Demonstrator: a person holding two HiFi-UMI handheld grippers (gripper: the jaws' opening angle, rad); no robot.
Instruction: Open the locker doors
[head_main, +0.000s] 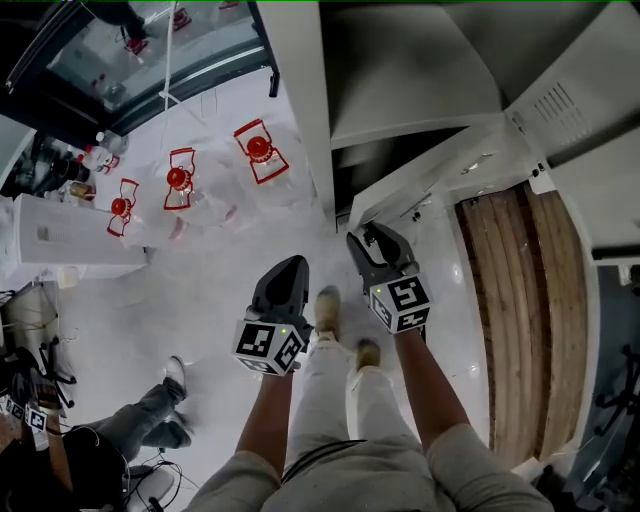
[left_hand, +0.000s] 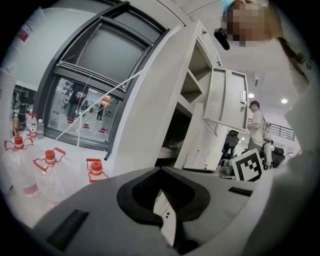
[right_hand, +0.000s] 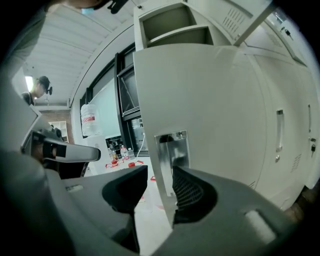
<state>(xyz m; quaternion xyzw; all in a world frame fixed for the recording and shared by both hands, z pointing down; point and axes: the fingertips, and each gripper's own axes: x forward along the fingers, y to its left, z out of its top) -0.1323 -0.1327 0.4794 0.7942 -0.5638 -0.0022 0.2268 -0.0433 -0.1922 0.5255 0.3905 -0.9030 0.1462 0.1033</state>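
A white locker bank (head_main: 420, 80) has several doors swung open (head_main: 440, 170); in the left gripper view an open upper door (left_hand: 227, 100) shows bare shelves. My right gripper (head_main: 365, 238) is at the free edge of a low door (right_hand: 210, 100), and that door's edge and metal recessed handle plate (right_hand: 172, 152) sit between its jaws (right_hand: 157, 180). The right-hand pad is close to the door face and the left-hand pad stands apart from it, so it is open. My left gripper (head_main: 292, 265) hangs over the floor left of the lockers, its tips (left_hand: 160, 170) together on nothing.
Large water bottles with red caps (head_main: 178, 180) (left_hand: 50, 160) stand on the white floor to the left by a glass wall. A person sits at lower left (head_main: 140, 420). A wooden strip (head_main: 520, 300) runs along the right. Another person (left_hand: 257, 120) stands beyond the lockers.
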